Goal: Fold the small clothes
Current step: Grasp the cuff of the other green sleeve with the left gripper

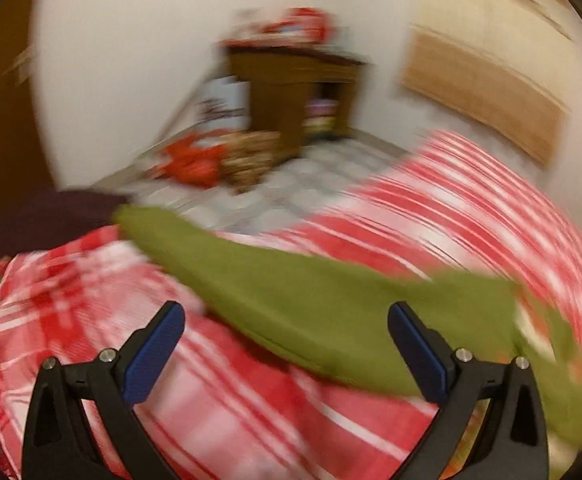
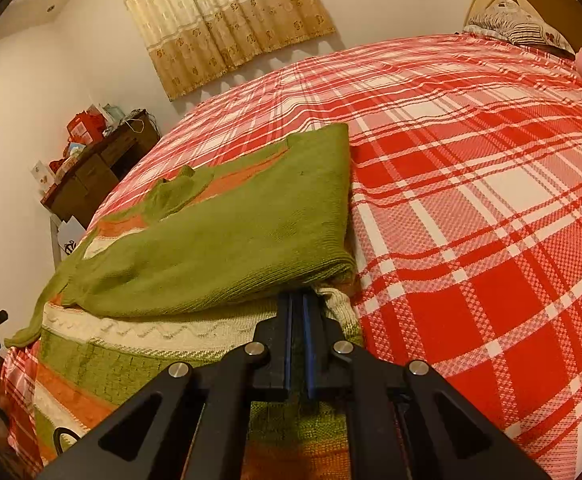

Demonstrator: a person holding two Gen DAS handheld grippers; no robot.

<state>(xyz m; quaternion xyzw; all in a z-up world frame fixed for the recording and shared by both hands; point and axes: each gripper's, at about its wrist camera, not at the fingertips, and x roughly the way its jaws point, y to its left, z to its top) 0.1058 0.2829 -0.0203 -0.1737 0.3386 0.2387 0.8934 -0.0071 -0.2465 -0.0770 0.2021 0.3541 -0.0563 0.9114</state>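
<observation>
My right gripper (image 2: 299, 300) has its fingers pressed together on the green hem of the sweater (image 2: 227, 232), nearest me. The sweater lies partly folded on the red plaid bedspread (image 2: 471, 200). My left gripper (image 1: 285, 332) is spread wide, holding nothing, above the sweater's green sleeve; view blurred. Beyond the sweater, a wooden desk (image 2: 95, 172) stands against the wall.
</observation>
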